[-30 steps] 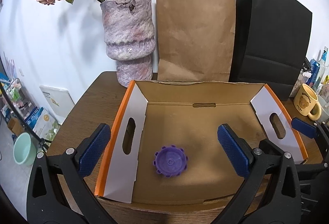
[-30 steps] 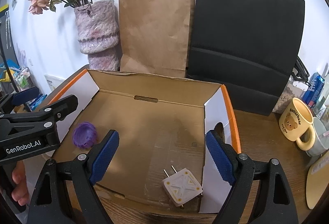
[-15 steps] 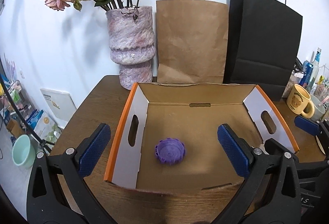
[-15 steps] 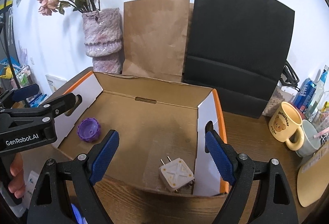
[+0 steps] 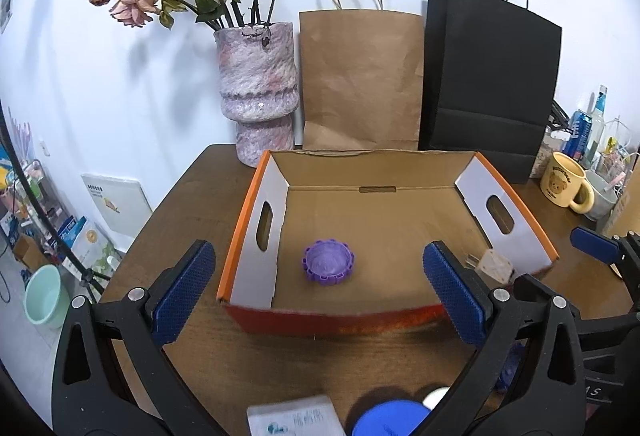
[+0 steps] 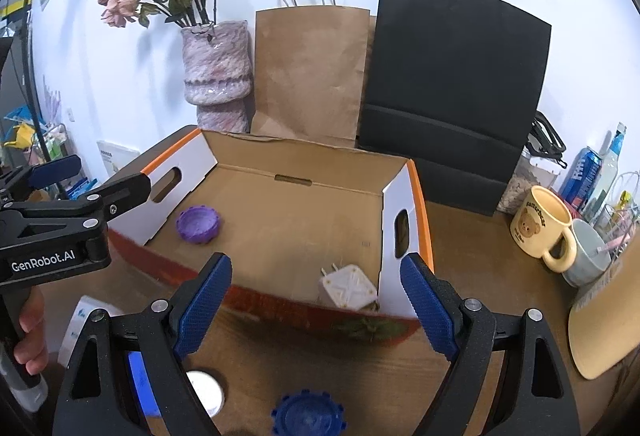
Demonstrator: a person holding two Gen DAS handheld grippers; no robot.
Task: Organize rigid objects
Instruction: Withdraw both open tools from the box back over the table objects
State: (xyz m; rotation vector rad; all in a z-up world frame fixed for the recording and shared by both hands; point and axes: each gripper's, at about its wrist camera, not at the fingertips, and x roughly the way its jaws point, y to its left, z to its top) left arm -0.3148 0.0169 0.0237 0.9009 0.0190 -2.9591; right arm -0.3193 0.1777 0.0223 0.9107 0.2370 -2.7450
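An open cardboard box (image 5: 256, 220) (image 6: 416, 220) with orange rims sits on the wooden table. A purple toothed cap (image 5: 328, 263) (image 6: 198, 224) lies in its left part. A white plug adapter (image 6: 347, 286) (image 5: 495, 264) lies in its front right corner. My left gripper (image 5: 320, 294) is open and empty, in front of the box. My right gripper (image 6: 316, 310) is open and empty, in front of the box's right half. A blue toothed cap (image 6: 308, 416), a blue round thing (image 5: 390, 418) and a white card (image 5: 294, 416) lie on the table near me.
A pink vase (image 5: 258, 91) with dried roses, a brown paper bag (image 5: 360, 79) and a black paper bag (image 5: 488, 75) stand behind the box. A yellow bear mug (image 6: 540, 226), a grey cup (image 6: 588, 256) and cans are at the right.
Both grippers have pulled back and up from the box, still open. The box's front wall and loose things on the table near me have come into view.
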